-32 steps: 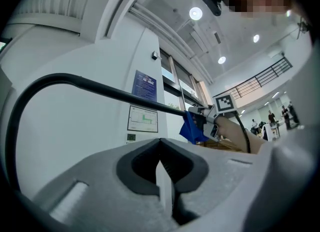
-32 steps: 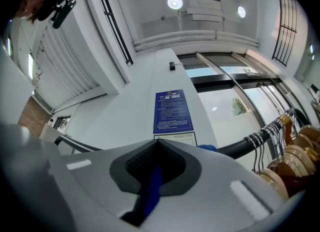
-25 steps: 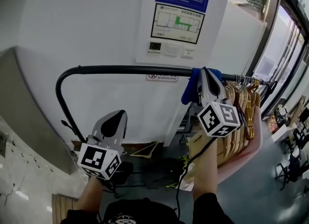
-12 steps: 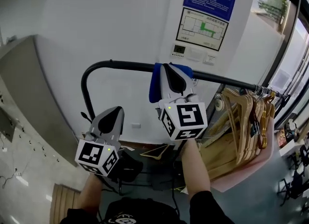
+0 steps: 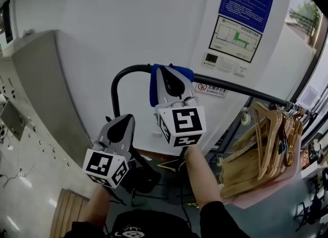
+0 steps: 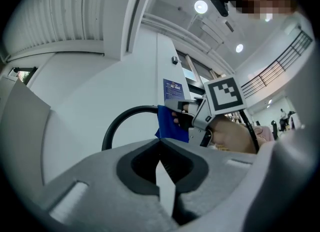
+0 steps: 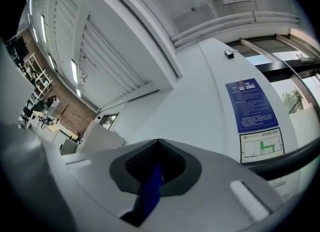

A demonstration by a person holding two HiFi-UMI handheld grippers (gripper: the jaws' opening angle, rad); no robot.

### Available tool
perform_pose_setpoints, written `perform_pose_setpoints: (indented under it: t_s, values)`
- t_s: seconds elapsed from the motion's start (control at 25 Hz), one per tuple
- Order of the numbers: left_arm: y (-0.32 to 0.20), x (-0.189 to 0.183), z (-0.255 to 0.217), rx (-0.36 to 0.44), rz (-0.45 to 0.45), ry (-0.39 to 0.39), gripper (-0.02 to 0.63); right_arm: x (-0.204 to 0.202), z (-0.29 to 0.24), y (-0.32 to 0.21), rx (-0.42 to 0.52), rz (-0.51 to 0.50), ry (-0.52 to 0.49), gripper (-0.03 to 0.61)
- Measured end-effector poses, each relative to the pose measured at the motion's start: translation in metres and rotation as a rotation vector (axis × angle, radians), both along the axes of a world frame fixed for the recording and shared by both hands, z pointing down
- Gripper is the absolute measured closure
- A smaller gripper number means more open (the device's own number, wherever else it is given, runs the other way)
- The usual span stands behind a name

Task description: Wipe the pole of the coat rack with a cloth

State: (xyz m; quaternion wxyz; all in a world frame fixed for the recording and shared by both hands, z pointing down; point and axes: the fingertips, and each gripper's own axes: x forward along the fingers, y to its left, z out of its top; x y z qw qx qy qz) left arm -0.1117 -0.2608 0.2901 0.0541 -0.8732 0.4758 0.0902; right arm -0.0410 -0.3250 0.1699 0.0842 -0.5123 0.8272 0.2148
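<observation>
Item: blue cloth (image 5: 152, 87), pinched in the closed right tongs (image 5: 171, 78) and draped over the coat-rack pole (image 5: 241, 92). It now sits just short of the pole's left bend (image 5: 121, 78), having slid there from beside the wooden hangers (image 5: 266, 139), so the horizontal run looks largely wiped. Idle: left tongs (image 5: 121, 125), closed on nothing, below the bend and off the pole. Room: little travel remains toward the bend, the bar is open back toward the hangers, and the wall (image 5: 102, 26) is close behind.

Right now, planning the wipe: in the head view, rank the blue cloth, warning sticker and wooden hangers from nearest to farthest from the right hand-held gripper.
1. The blue cloth: clamped in the right hand-held gripper, draped over the pole.
2. The warning sticker: on the wall, just to the right.
3. The wooden hangers: far right along the pole.
</observation>
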Motion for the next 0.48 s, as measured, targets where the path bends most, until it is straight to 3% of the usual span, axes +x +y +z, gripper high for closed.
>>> perform_pose_setpoints:
  t_s: [0.12,0.2,0.48]
  values:
    - [-0.002,-0.006,0.002,-0.005,0.017,0.003,0.609,0.010,0.001,0.023,0.056,-0.024,-0.068,0.577]
    - [-0.004,-0.007,0.005,-0.014,0.036,0.008,0.609,0.015,0.016,0.034,0.038,-0.024,-0.067,0.577]
    - [0.006,0.014,0.041,-0.080,0.162,0.010,0.609,0.054,0.115,0.063,-0.189,0.042,-0.106,0.577]
